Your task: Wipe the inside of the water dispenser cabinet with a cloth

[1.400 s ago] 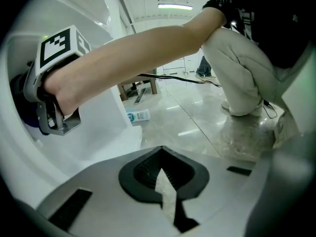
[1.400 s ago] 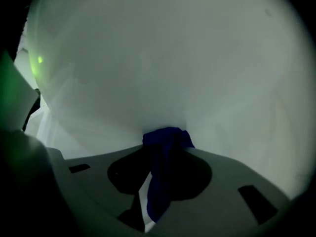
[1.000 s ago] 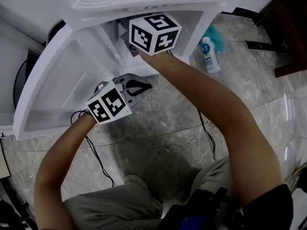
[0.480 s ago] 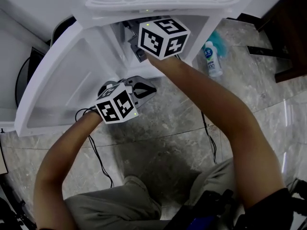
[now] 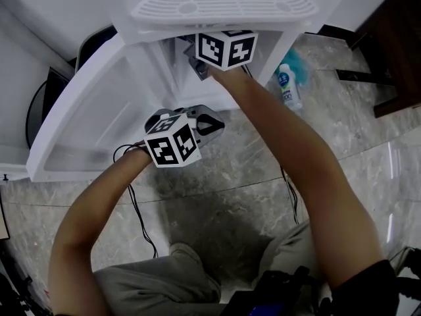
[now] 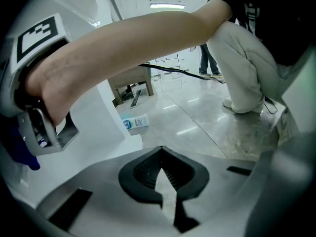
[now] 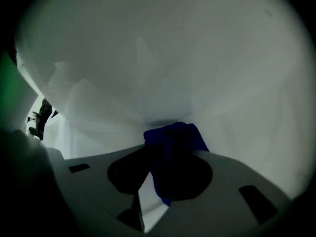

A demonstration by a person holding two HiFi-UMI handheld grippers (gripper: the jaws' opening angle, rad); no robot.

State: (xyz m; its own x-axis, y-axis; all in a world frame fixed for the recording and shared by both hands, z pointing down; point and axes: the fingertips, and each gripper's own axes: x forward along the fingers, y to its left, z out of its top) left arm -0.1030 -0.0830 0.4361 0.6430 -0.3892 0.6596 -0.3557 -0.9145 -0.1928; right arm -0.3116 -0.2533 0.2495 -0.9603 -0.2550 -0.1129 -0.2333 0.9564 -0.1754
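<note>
Your water dispenser cabinet (image 5: 284,37) stands with its door (image 5: 85,114) swung wide open. Your right gripper (image 7: 170,154) reaches inside, jaws clamped on the blue cloth (image 7: 175,135), right at the white inner wall. Your left gripper (image 6: 162,149) hangs outside by the door, jaws together on nothing.

1. I saw a glossy grey marble-tiled floor (image 5: 223,196).
2. A white water dispenser cabinet (image 5: 283,35) stood on it.
3. A small white bottle (image 5: 287,87) with a blue label lay on its side just beside the cabinet, something teal (image 5: 301,56) next to it.
4. Thin black cables (image 5: 135,206) trailed across the tiles.
</note>
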